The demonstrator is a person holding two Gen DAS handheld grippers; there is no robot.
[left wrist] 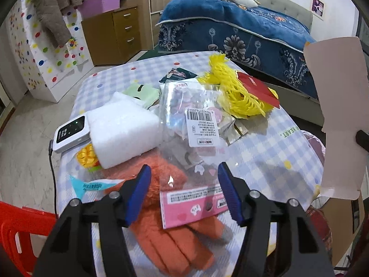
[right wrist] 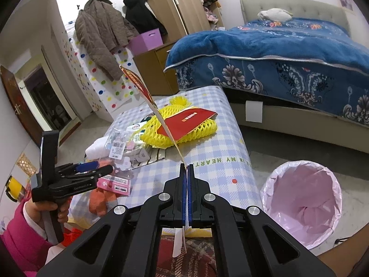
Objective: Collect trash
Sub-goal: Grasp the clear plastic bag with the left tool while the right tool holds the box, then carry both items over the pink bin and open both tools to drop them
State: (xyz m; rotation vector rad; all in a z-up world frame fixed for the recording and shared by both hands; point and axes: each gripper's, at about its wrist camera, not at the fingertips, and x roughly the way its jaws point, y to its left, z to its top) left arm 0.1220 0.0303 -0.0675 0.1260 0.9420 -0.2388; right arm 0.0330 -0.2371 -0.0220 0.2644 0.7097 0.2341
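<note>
My left gripper [left wrist: 183, 168] stands open over a clear plastic bag with a pink header card [left wrist: 191, 203], which lies on an orange glove [left wrist: 166, 230]; the pads do not press on it. My right gripper [right wrist: 187, 167] is shut on a flat red and gold card [right wrist: 143, 87], seen edge-on and sticking up and away from the jaws. The left wrist view shows that card's pale back [left wrist: 336, 106] at the right. A yellow foam net [right wrist: 182, 127] with a red envelope [right wrist: 191, 122] on it lies further back on the table.
A bin with a pink liner [right wrist: 276, 180] stands on the floor to the right of the checked table [right wrist: 219, 143]. A white foam block [left wrist: 122, 131], a white device [left wrist: 69, 133] and a barcoded clear bag [left wrist: 196, 115] crowd the table. A bed [right wrist: 288, 53] is behind, a red chair [left wrist: 20, 221] at left.
</note>
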